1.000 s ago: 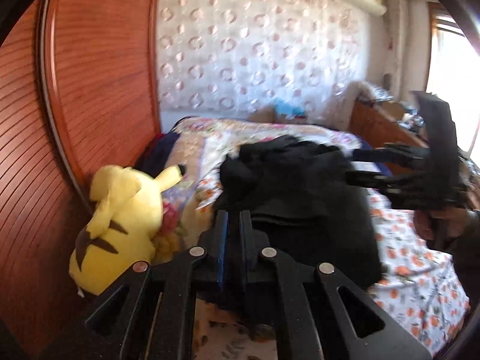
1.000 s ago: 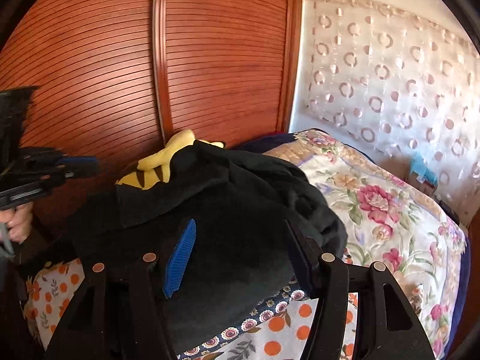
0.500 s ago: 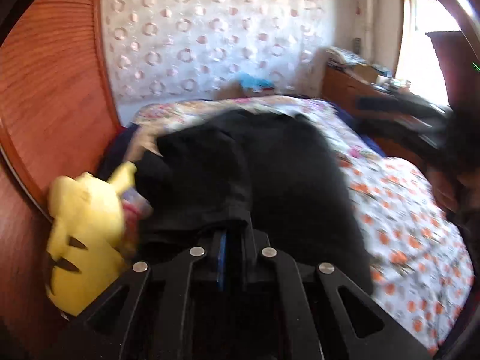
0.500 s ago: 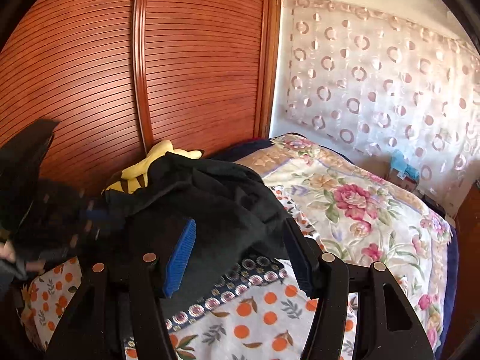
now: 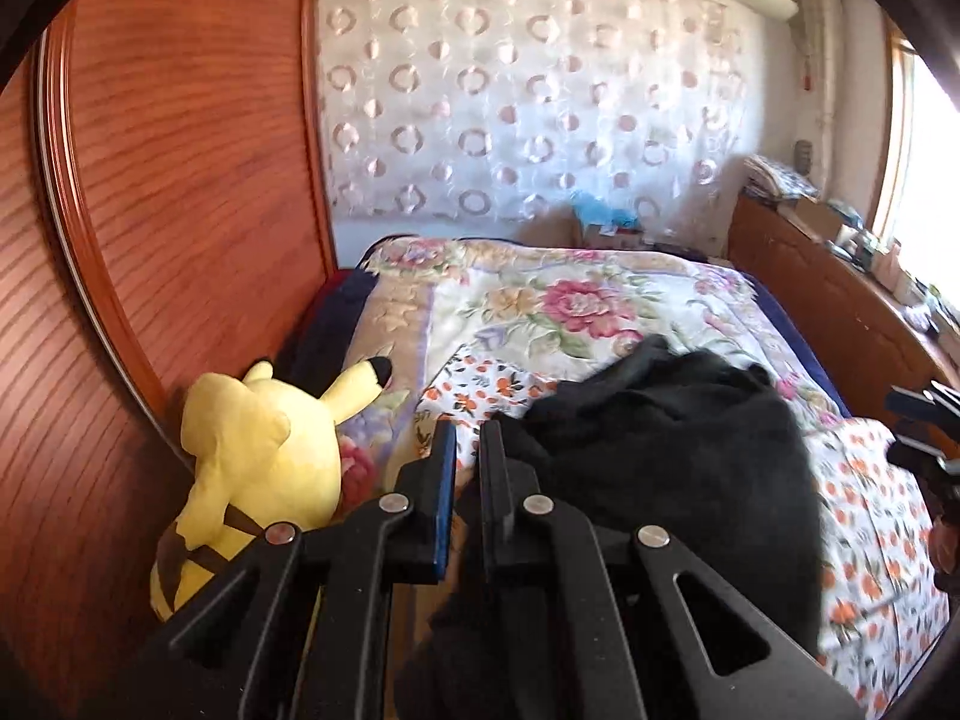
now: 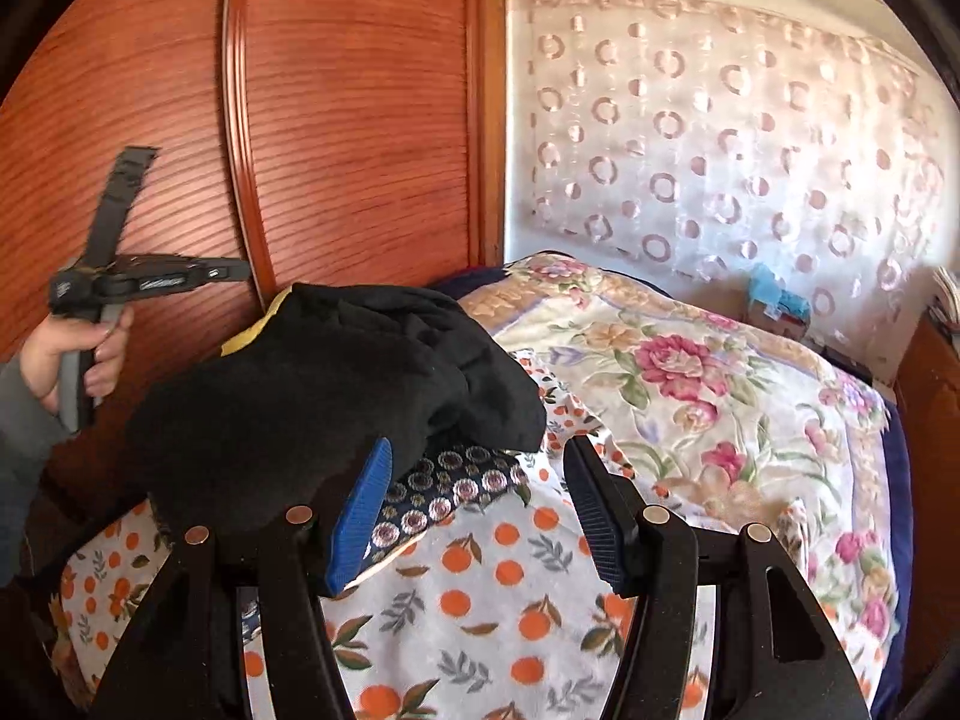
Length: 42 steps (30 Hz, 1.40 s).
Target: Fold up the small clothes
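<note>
A soft, rumpled black garment [image 6: 336, 396] lies heaped on the bed's orange-print sheet [image 6: 480, 600], near a plush yellow toy [image 5: 252, 456]. The left tool [image 5: 465, 450] is clenched nearly closed, seemingly on nothing. The right tool [image 6: 474, 504] stands released, half-spread, its ribbed blue pad [image 6: 360, 516] just beside the cloth.

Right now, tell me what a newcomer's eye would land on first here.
The bright yellow plush toy lying against the red-brown wooden wardrobe at the bed's left edge. Next, the crumpled black garment heaped on the orange-print sheet, with a floral quilt spread behind it.
</note>
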Each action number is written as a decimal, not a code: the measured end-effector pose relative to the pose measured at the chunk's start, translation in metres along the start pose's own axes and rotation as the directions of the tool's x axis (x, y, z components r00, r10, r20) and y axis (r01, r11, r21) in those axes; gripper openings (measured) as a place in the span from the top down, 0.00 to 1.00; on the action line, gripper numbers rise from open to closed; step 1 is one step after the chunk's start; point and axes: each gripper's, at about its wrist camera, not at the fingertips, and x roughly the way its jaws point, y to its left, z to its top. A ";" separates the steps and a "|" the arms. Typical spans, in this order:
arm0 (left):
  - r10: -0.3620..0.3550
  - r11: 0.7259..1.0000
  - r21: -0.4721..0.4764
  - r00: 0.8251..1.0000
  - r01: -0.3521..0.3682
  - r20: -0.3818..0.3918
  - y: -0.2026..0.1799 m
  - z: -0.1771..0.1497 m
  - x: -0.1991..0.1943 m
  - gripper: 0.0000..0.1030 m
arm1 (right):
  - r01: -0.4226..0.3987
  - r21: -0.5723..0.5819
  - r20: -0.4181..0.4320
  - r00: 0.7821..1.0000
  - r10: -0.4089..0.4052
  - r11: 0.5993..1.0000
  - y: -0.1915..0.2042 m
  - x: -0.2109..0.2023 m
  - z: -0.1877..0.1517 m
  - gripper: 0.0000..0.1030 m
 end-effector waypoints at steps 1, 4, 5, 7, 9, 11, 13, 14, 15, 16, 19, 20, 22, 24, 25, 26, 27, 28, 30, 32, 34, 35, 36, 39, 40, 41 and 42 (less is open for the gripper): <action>-0.009 1.000 0.012 1.000 0.009 0.006 -0.007 -0.001 -0.008 0.88 | 0.008 0.015 0.009 1.000 -0.008 1.000 0.003 -0.007 -0.002 0.40; -0.049 0.997 0.054 0.998 0.046 0.049 -0.035 -0.012 -0.043 0.47 | 0.018 0.051 0.036 0.999 -0.019 0.999 0.013 -0.032 -0.010 0.40; -0.060 0.996 0.067 0.996 0.056 0.066 -0.042 -0.013 -0.052 0.40 | 0.017 0.060 0.044 0.999 -0.020 0.998 0.017 -0.041 -0.012 0.40; -0.082 0.993 0.097 0.992 0.073 0.096 -0.065 -0.022 -0.078 0.20 | 0.024 0.072 0.056 0.998 -0.028 0.997 0.027 -0.059 -0.019 0.40; -0.076 0.992 0.109 0.991 0.064 0.108 -0.083 -0.029 -0.096 0.19 | 0.046 0.081 0.063 0.997 -0.051 0.996 0.037 -0.078 -0.026 0.40; -0.067 0.991 0.128 0.989 0.050 0.131 -0.103 -0.038 -0.113 0.18 | 0.057 0.095 0.057 0.996 -0.062 0.994 0.045 -0.095 -0.035 0.40; -0.076 0.989 0.139 0.983 0.053 0.166 -0.125 -0.050 -0.133 0.14 | 0.082 0.120 0.064 0.994 -0.090 0.989 0.053 -0.115 -0.046 0.40; -0.081 0.988 0.142 0.982 0.057 0.171 -0.131 -0.053 -0.138 0.13 | 0.099 0.134 0.069 0.992 -0.109 0.986 0.055 -0.125 -0.052 0.40; -0.093 0.987 0.142 0.980 0.068 0.175 -0.142 -0.060 -0.147 0.13 | 0.118 0.150 0.074 0.989 -0.130 0.982 0.057 -0.136 -0.058 0.39; -0.105 0.987 0.137 0.978 0.081 0.181 -0.149 -0.065 -0.154 0.13 | 0.129 0.161 0.079 0.987 -0.143 0.979 0.060 -0.146 -0.063 0.39; -0.140 0.984 0.135 0.973 0.116 0.185 -0.169 -0.078 -0.169 0.13 | 0.184 0.181 0.098 0.974 -0.203 0.966 0.072 -0.181 -0.078 0.39; -0.143 0.983 0.136 0.974 0.120 0.178 -0.174 -0.082 -0.172 0.13 | 0.200 0.186 0.104 0.969 -0.222 0.962 0.075 -0.190 -0.082 0.39; -0.145 0.985 0.116 0.974 0.126 0.176 -0.186 -0.092 -0.182 0.13 | 0.238 0.206 0.115 0.957 -0.265 0.949 0.084 -0.211 -0.093 0.39; -0.151 0.986 0.094 0.974 0.137 0.170 -0.193 -0.102 -0.190 0.13 | 0.274 0.223 0.119 0.945 -0.305 0.936 0.092 -0.227 -0.103 0.38; -0.160 0.985 0.087 0.973 0.147 0.166 -0.195 -0.106 -0.193 0.13 | 0.287 0.230 0.122 0.939 -0.320 0.930 0.097 -0.234 -0.108 0.38; -0.164 0.985 0.084 0.973 0.152 0.165 -0.199 -0.111 -0.197 0.13 | 0.298 0.236 0.122 0.935 -0.333 0.925 0.101 -0.239 -0.111 0.38; -0.156 0.986 0.083 0.974 0.144 0.164 -0.203 -0.116 -0.200 0.13 | 0.309 0.246 0.122 0.930 -0.345 0.919 0.104 -0.245 -0.115 0.38; -0.138 0.988 0.088 0.977 0.125 0.162 -0.208 -0.119 -0.201 0.13 | 0.309 0.251 0.124 0.930 -0.347 0.917 0.107 -0.247 -0.118 0.38; -0.105 0.991 0.100 0.980 0.089 0.168 -0.217 -0.126 -0.206 0.13 | 0.313 0.261 0.128 0.926 -0.354 0.913 0.114 -0.251 -0.120 0.38; -0.105 0.990 0.110 0.980 0.086 0.172 -0.222 -0.129 -0.208 0.13 | 0.322 0.267 0.131 0.922 -0.365 0.908 0.120 -0.250 -0.121 0.38; -0.111 0.988 0.124 0.979 0.090 0.169 -0.225 -0.133 -0.210 0.13 | 0.325 0.272 0.130 0.920 -0.370 0.906 0.124 -0.250 -0.121 0.38; -0.107 0.988 0.126 0.980 0.086 0.170 -0.227 -0.134 -0.211 0.13 | 0.326 0.273 0.131 0.920 -0.370 0.905 0.127 -0.250 -0.121 0.38; -0.109 0.988 0.128 0.979 0.087 0.171 -0.228 -0.135 -0.214 0.13 | 0.331 0.273 0.132 0.917 -0.376 0.903 0.131 -0.250 -0.122 0.38; -0.110 0.988 0.127 0.978 0.088 0.176 -0.230 -0.136 -0.219 0.13 | 0.340 0.277 0.136 0.912 -0.387 0.899 0.138 -0.252 -0.131 0.38; -0.108 0.988 0.128 0.978 0.086 0.179 -0.230 -0.136 -0.219 0.13 | 0.337 0.280 0.134 0.913 -0.384 0.899 0.140 -0.251 -0.132 0.38; -0.104 0.988 0.128 0.978 0.082 0.182 -0.231 -0.136 -0.220 0.13 | 0.337 0.281 0.132 0.914 -0.384 0.899 0.142 -0.250 -0.132 0.38; -0.104 0.989 0.125 0.978 0.081 0.183 -0.231 -0.136 -0.221 0.13 | 0.339 0.280 0.129 0.914 -0.385 0.898 0.144 -0.249 -0.132 0.38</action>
